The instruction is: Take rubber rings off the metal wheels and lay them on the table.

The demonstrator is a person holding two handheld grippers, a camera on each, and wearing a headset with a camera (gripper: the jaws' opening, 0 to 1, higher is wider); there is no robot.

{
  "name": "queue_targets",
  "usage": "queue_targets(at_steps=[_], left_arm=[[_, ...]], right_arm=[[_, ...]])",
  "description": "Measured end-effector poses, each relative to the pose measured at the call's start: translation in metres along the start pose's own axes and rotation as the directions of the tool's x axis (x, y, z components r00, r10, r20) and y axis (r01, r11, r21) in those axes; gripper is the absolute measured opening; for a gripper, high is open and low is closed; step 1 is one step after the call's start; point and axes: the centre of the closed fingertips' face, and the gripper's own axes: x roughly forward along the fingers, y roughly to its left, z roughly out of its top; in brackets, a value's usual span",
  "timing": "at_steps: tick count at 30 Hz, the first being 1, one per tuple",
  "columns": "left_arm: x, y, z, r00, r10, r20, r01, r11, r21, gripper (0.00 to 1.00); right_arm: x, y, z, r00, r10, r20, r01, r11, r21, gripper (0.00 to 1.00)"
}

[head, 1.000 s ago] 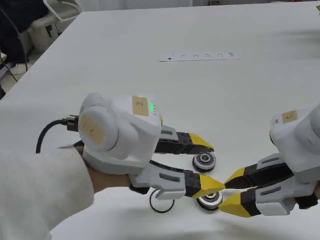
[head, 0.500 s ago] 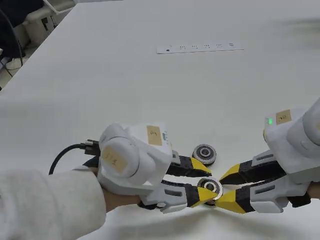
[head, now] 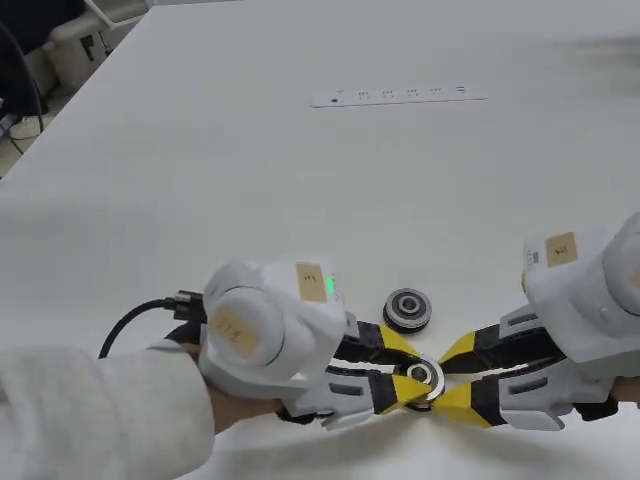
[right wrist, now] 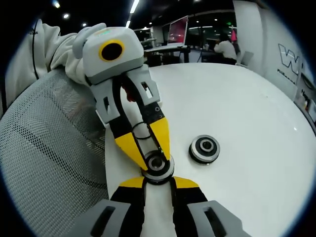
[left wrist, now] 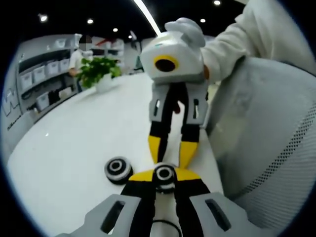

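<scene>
A metal wheel with a black rubber ring [head: 424, 377] sits near the table's front edge, caught between both grippers. My left gripper [head: 402, 368] comes in from the left and is shut on the wheel [left wrist: 164, 175], one yellow tip on each side. From the opposite side my right gripper [head: 456, 376] meets it, its tips pressed on the wheel's rim [right wrist: 157, 165]. A second ringed wheel [head: 408, 307] lies flat just beyond, apart from both grippers [left wrist: 118, 169] [right wrist: 205, 148]. A thin black loop [left wrist: 165, 223] shows on the table under my left gripper.
A white power strip [head: 400, 97] lies far back on the white table [head: 250, 200]. A grey mesh chair [left wrist: 266, 148] stands at the table's near edge. A potted plant [left wrist: 98, 71] stands at the far end of the table.
My left gripper has come down and closed on the wheel, covering the loose black ring that lay on the table. The right gripper has closed in on the same wheel.
</scene>
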Motion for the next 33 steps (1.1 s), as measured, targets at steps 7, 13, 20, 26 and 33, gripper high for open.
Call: queue_targets(at_steps=[7,13,20,26,33], left_arm=[[0.001,0.0,0.0,1.0,0.0,0.006,0.0,1.0,-0.003,0.14],[0.0,-0.001,0.0,1.0,0.003,0.009,-0.003,1.0,0.002,0.14],[-0.001,-0.002,0.0,0.9999,0.005,0.013,-0.005,1.0,0.005,0.14],[-0.001,-0.002,0.0,0.9999,0.007,0.012,-0.007,1.0,0.008,0.14],[-0.002,-0.003,0.0,0.9999,0.009,0.01,-0.009,1.0,0.01,0.14]], right_arm=[[-0.004,-0.001,-0.005,0.9989,-0.013,-0.045,0.011,0.999,-0.046,0.03],[-0.005,-0.003,-0.003,0.9985,-0.038,-0.039,0.037,0.998,-0.049,0.0],[-0.007,-0.005,-0.005,0.9998,-0.017,0.007,0.016,0.989,0.146,0.0],[-0.01,-0.009,-0.005,0.9989,-0.005,0.046,-0.007,0.969,0.248,0.0],[-0.012,-0.014,0.0,0.9919,-0.007,0.127,-0.041,0.927,0.372,0.0]])
